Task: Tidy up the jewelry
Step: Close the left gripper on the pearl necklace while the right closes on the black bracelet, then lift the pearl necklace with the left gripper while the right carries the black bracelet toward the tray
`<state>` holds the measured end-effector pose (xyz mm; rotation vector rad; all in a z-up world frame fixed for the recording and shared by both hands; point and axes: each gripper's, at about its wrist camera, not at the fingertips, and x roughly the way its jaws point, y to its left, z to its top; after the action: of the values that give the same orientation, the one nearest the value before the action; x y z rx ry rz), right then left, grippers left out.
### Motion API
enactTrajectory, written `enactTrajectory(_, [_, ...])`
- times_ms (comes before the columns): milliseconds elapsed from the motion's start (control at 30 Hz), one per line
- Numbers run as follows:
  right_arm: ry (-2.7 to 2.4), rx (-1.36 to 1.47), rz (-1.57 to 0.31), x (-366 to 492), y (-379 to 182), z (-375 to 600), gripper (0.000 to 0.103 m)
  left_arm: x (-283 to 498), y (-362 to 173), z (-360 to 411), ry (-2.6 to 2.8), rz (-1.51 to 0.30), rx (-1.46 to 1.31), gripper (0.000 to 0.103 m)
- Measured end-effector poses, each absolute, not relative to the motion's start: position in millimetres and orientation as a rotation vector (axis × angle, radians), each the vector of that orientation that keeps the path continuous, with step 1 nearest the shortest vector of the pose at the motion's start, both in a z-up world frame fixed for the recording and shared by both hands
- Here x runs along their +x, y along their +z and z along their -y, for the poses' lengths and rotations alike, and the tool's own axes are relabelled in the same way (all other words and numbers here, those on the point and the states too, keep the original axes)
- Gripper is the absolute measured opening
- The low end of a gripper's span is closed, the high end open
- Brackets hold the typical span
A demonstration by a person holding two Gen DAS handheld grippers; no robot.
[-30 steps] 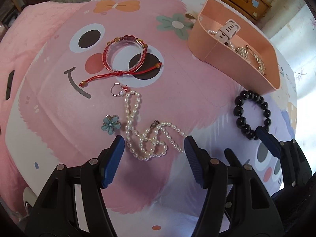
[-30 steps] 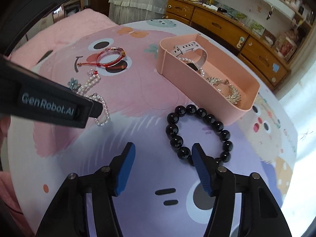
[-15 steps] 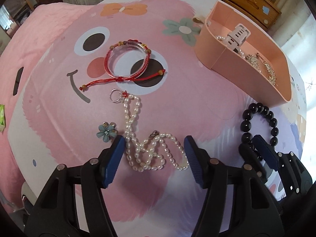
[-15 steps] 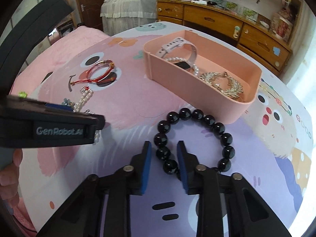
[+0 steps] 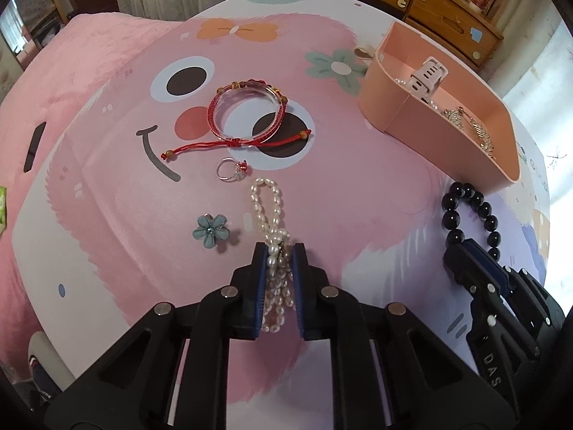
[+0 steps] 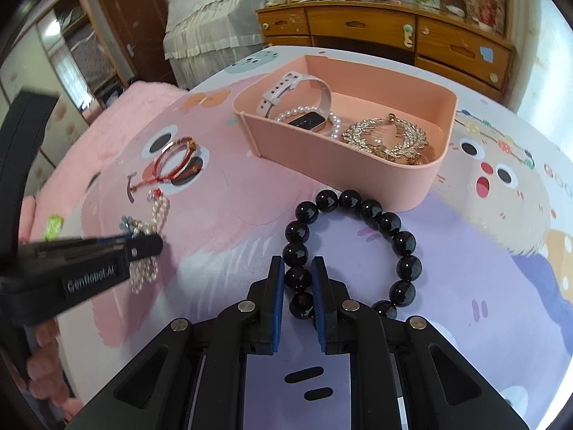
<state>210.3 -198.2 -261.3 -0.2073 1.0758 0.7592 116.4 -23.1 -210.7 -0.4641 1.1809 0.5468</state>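
Observation:
A white pearl necklace (image 5: 266,204) lies bunched on the cartoon-printed cloth. My left gripper (image 5: 280,251) points steeply down, its jaws closing with the blue pads pressing on the necklace's near end. A black bead bracelet (image 6: 388,222) lies in front of the pink box (image 6: 343,165). My right gripper (image 6: 298,263) is closing too, and its pads pinch one bead on the bracelet's left side. The box holds a white watch (image 6: 297,86), a small pearl bracelet and a gold ornament (image 6: 386,136).
On the cloth beyond the necklace lie a red cord bracelet (image 5: 247,114), a small ring (image 5: 232,170) and a blue flower piece (image 5: 211,231). A wooden dresser (image 6: 394,32) and a covered bed stand behind the table.
Both grippers went from wide open to closed. The left one gathered the spread pearl necklace between its pads; the right one rolled and closed on a bead of the black bracelet.

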Motion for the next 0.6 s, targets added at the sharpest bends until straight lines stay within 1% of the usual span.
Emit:
enactTrajectory(133, [0.756,-0.135,-1.083,212.8,-253.9,203.2,0.014,110.1,-207.9,24.6,0.523,-1.188,-0.47,0.01])
enactTrajectory(200, [0.758,-0.094,-1.085,213.5,-249.4,204.6,0.014,109.7,-207.2,21.9,0.511,-1.182,-0.472,0.007])
enactTrajectory(433, [0.767,0.021,-1.071,211.4,-226.7,205.3,0.014,102.7,-198.6,15.7,0.43,-1.147,-0.526,0.006])
enactTrajectory(600, [0.766,0.119,-1.022,208.3,-206.1,209.8,0.014,97.9,-182.2,14.6,0.362,-1.079,-0.539,0.006])
